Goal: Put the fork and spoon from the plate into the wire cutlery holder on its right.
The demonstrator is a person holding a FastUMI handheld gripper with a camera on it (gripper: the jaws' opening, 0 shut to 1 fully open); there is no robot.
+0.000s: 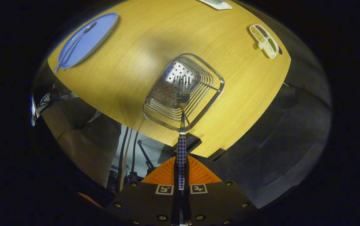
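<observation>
Above the wire cutlery holder [183,91] on the table [136,62], the gripper [181,175] jaws clamp the stiff, light, probably slippery fork [182,125] by its patterned handle, tines down.

A steel fork with a blue-checked handle [181,125] is held tines-first over the perforated floor of a wire cutlery holder [212,94]. At ten o'clock, a matching spoon [73,45] lies on a blue oval plate [99,34].

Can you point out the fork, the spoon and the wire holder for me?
fork [183,91]: gripper view, its tines, handle pinched in the claw [181,175].
spoon [89,29]: gripper view, its bowl, on the blue plate [104,26].
wire holder [219,82]: gripper view, its rim.
</observation>
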